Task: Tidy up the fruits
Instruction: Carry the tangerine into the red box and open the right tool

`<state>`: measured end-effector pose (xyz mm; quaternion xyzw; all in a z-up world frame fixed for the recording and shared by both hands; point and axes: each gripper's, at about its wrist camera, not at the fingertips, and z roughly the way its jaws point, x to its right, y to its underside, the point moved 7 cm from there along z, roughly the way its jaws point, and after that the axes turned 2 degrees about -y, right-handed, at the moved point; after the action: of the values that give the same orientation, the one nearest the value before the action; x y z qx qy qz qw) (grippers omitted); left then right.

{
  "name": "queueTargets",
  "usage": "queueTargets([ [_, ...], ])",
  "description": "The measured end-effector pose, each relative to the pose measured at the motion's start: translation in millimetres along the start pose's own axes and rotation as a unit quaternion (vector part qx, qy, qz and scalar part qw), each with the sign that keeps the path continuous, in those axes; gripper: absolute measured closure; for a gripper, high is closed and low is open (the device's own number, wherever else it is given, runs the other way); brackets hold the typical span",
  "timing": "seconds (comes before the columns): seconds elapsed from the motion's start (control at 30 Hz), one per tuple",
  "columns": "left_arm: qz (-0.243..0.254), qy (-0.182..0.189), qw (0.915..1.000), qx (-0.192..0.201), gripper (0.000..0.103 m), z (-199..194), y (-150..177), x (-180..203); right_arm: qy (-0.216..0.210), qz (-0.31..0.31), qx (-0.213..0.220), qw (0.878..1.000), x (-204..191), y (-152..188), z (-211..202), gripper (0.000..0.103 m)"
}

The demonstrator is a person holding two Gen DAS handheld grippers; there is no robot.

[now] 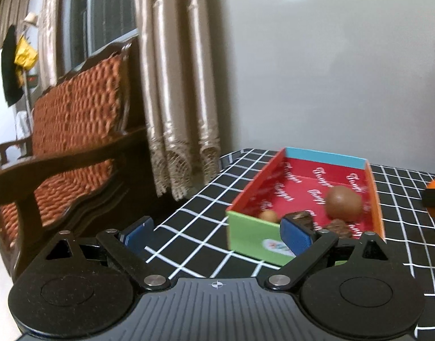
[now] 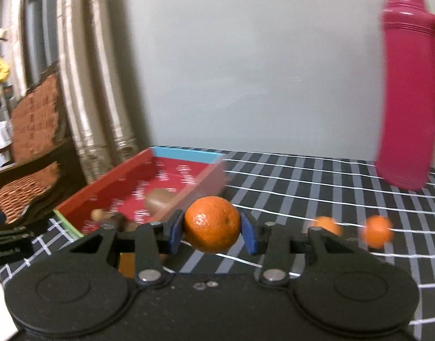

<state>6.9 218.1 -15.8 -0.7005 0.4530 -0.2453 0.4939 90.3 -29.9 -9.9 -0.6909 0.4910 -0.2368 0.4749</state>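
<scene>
A: Where's the orange (image 2: 212, 224) rn?

B: Between your right gripper (image 2: 212, 228) pads, clamped on both sides by the blue fingers (image 2: 175, 231). It's lifted off the checked tablecloth (image 2: 302, 187), just right of the box's near corner.

A: So right tongs are closed on it?

B: Yep, gripping the orange. Picture's blurry, but both pads touch the peel.

A: And your left one?

B: Your left gripper (image 1: 219, 234) is wide open, nothing between the blue pads. The left pad sits over the cloth edge; the right pad overlaps the box's green front wall.

A: What's in the box (image 1: 253, 234)?

B: Red inside w/ white lettering, blue far wall, orange right wall, green near wall. There's a big brown round fruit (image 1: 343, 201), a small tan round one (image 1: 270, 216) near the green wall, and two dark brown lumps (image 1: 338, 226) at the front, can't tell what they are.

A: Other oranges?

B: Two smaller ones (image 2: 378, 231) on the cloth to your right, near each other, blurred; one is partly behind the right gripper's arm. They're well apart from the box.

A: Anything else around?

B: Tall pink bottle (image 2: 407, 85) upright at the far right of the table. Left of the table: beige curtain (image 1: 175, 85) and a wooden chair (image 1: 75, 130) w/ orange woven cushions. Plain grey wall (image 1: 331, 71) behind.
</scene>
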Motion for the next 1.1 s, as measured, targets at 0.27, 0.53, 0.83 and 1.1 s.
queueTargets([
  [0.27,-0.014,-0.026,0.9996,-0.005,0.002,9.0,2.1,-25.1,-0.055,-0.039,-0.014,0.998,-71.0,-19.9,45.3,0.062],
  [0.53,-0.033,-0.064,0.9973,-0.017,0.002,26.4,-1.7,-53.1,-0.072,-0.066,-0.031,0.995,-109.8,-23.4,80.5,0.062],
  [0.83,-0.052,-0.082,0.9948,-0.029,0.002,40.6,1.9,-77.9,-0.069,-0.089,-0.063,0.992,-132.4,-17.2,116.4,0.062],
  [1.1,-0.053,-0.073,0.9955,-0.03,0.002,43.2,3.7,-72.2,-0.05,-0.113,-0.083,0.989,-139.7,-12.0,126.3,0.059],
])
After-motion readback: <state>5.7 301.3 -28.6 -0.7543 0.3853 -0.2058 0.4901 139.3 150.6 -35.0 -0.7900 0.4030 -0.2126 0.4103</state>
